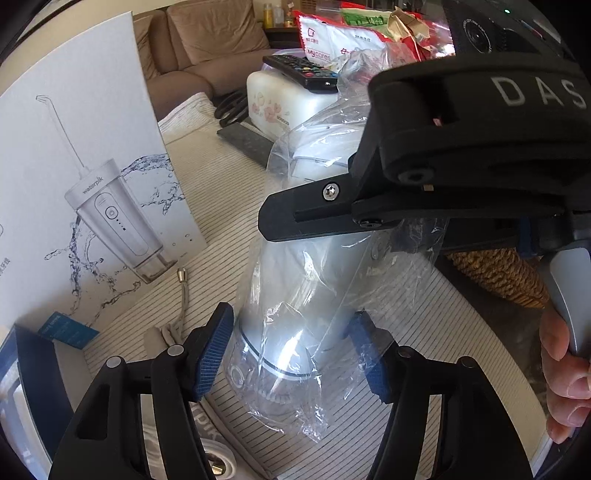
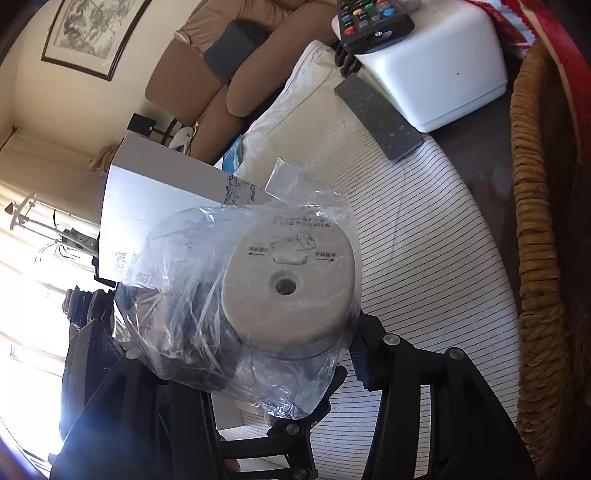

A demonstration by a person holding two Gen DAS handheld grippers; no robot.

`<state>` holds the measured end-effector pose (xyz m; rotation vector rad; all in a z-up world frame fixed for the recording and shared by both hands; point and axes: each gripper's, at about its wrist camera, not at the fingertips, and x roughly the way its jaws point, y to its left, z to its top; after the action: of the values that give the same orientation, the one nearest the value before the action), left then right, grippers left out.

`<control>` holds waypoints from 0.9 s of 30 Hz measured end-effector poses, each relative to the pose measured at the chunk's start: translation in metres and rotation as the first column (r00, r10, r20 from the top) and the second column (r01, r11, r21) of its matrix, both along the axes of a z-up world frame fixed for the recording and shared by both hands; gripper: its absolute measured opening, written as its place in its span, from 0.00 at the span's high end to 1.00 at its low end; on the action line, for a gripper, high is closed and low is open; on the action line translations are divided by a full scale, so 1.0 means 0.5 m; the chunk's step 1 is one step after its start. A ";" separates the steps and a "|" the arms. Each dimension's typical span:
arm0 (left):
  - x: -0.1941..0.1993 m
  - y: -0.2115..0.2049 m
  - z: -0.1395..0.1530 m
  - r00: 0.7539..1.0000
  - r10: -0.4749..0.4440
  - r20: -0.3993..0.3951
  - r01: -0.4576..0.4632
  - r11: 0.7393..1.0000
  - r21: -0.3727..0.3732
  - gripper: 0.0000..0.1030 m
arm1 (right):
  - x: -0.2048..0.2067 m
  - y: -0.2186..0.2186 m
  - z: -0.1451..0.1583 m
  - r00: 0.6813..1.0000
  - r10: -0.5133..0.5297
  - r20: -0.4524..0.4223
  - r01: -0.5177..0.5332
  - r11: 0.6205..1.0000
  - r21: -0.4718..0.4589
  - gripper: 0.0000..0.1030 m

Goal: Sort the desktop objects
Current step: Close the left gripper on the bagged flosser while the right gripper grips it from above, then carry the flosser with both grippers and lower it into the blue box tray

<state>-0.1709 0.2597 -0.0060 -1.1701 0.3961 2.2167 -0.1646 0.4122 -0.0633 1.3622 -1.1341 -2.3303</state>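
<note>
Two handheld grippers meet over a striped cloth (image 1: 207,206) on the table. The white water flosser in its clear plastic bag (image 1: 295,295) is off the cloth, carried between them. The right gripper (image 2: 291,354) pinches the bagged flosser (image 2: 291,288) near its flat round end, which faces that gripper's camera with a centre hole and a printed diagram; from the left wrist view its black finger (image 1: 310,214) lies across the bag, and a hand (image 1: 565,376) holds its grey handle at the right edge. The left gripper (image 1: 291,354) has its blue pads (image 1: 212,350) on either side of the flosser's lower end; the left pad sits just beside the body, the right one is in the loose plastic, and whether they press on it I cannot tell. The flosser's white box (image 1: 74,184), printed with the device and a splash of water, stands upright on the left, just beside the bag. Farther back: a dark flat remote (image 2: 380,118) on the cloth, a white plastic container (image 2: 443,66) with a second, coloured-button remote (image 2: 373,22) on top, a woven basket (image 2: 535,229) along the right, and a brown sofa (image 1: 207,44) behind.
</note>
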 end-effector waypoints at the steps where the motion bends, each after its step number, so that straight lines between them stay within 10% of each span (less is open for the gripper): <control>1: -0.001 0.001 0.000 1.000 -0.002 0.000 0.002 1.000 0.001 0.35 | 0.000 -0.001 0.000 1.000 0.001 -0.004 -0.001 1.000 0.006 0.55; 18: 0.039 -0.018 0.152 0.998 -0.032 -0.059 0.037 0.996 0.086 0.35 | 0.079 -0.020 0.158 0.997 0.021 -0.077 -0.017 0.999 0.046 0.54; 27: 0.180 -0.211 0.249 0.992 0.074 -0.105 -0.062 0.991 0.117 0.36 | 0.117 -0.218 0.283 0.981 0.147 -0.125 -0.141 0.988 0.055 0.54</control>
<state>-0.0811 0.1543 0.1183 -1.0205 0.2737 2.3366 -0.1059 0.3031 0.0780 1.2432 -0.9185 -2.3157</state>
